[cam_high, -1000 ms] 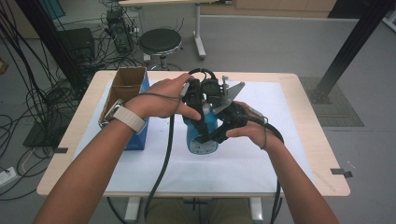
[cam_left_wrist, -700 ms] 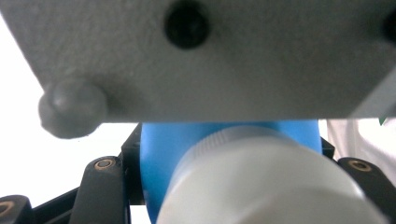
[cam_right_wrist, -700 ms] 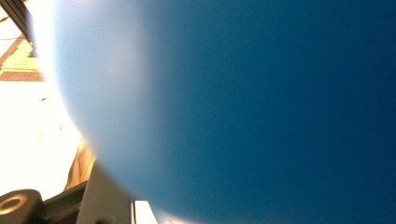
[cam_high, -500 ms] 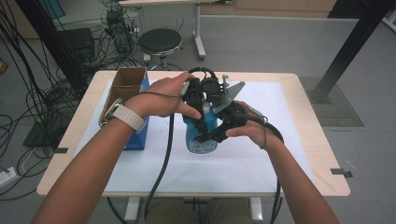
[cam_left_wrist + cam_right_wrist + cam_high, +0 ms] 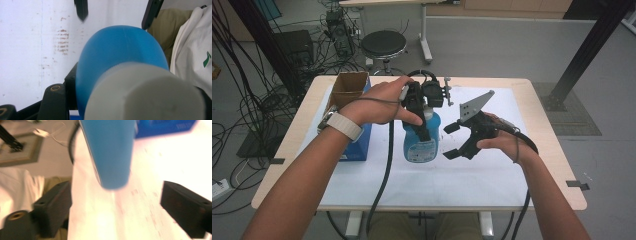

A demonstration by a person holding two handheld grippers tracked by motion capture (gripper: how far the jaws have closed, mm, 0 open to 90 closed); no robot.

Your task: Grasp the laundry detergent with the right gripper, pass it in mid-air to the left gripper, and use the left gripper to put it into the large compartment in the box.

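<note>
Left gripper (image 5: pixel 424 112) clamps the blue bottle (image 5: pixel 420 142) upright on the surface (white cap up top). Right gripper (image 5: pixel 452 140), jaws just sprung wide, sits beside it, touching nothing

Left of my left gripper an open cardboard box (image 5: pixel 348 86) stands against a blue box (image 5: pixel 360 142), both on the white sheet (image 5: pixel 492 170) spread under my grippers. Beyond them, past the table (image 5: pixel 557 165), a black round stool (image 5: pixel 383 44) sits among tangled cables (image 5: pixel 257 100).
</note>
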